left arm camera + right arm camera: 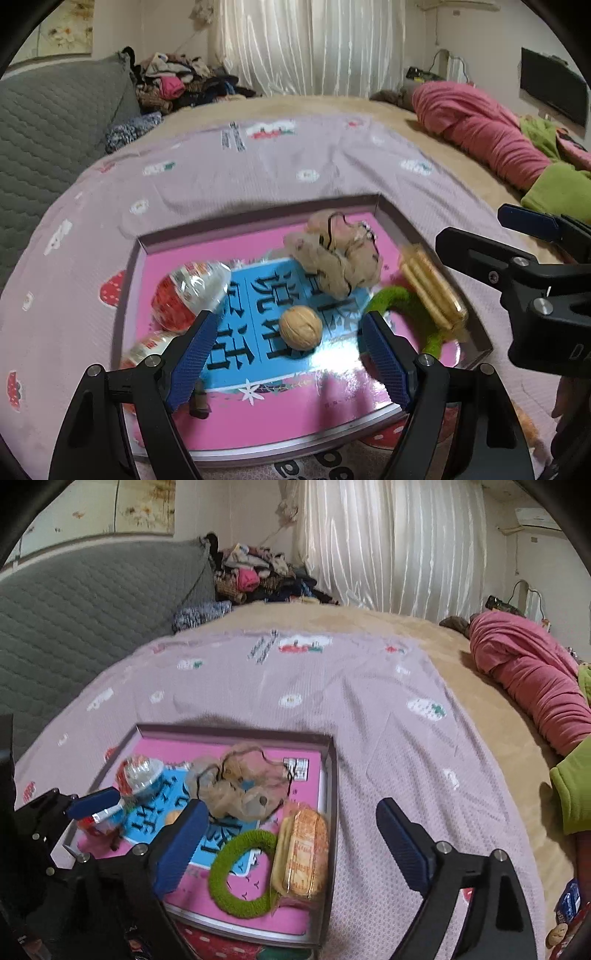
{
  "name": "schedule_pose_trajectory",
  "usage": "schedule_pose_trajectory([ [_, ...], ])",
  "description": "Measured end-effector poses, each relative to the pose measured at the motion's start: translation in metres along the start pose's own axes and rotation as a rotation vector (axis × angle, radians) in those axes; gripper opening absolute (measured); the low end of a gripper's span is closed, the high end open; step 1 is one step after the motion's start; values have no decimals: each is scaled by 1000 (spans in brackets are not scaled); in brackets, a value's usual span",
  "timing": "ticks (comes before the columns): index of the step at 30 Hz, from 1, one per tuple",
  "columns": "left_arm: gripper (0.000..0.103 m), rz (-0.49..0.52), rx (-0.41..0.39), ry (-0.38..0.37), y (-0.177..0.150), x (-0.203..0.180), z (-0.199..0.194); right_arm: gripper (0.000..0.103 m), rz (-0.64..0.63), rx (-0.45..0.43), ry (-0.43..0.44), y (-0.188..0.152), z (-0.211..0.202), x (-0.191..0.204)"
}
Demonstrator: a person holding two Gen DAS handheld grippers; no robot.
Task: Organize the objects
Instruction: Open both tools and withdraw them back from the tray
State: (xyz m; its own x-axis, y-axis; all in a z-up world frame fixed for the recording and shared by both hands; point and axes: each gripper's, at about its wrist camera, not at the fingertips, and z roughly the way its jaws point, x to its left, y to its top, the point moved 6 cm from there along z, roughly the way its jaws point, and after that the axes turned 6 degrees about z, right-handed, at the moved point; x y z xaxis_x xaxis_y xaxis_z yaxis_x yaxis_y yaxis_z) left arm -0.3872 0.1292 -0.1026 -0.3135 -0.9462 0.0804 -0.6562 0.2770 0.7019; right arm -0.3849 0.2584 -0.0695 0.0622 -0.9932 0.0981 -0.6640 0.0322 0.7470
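Your left claw (288, 332) gapes wide, empty, around the walnut (300, 327) at lower centre of the tray (258, 214); close gently (it rolls). Right claw (291, 834) also wide, empty.

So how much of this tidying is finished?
Much looks done: the shallow pink-lined tray already holds a walnut, green fuzzy ring, wrapped biscuits, beige mesh pouch and jelly cups. Both the left gripper and right gripper are open, empty. Anything left isn't visible.
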Motion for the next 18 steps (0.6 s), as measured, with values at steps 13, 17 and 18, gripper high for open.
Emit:
schedule_pose_trajectory([
  [13,82,-63,-103,77,15,34,-51,98,-19,-128,14,18,-49,7],
  [17,82,-84,-137,95,13,38,-72,100,-45,-155,13,20,-73,16],
  [18,82,-90,-144,95,11,38,-77,100,-42,-162,13,20,-79,18],
])
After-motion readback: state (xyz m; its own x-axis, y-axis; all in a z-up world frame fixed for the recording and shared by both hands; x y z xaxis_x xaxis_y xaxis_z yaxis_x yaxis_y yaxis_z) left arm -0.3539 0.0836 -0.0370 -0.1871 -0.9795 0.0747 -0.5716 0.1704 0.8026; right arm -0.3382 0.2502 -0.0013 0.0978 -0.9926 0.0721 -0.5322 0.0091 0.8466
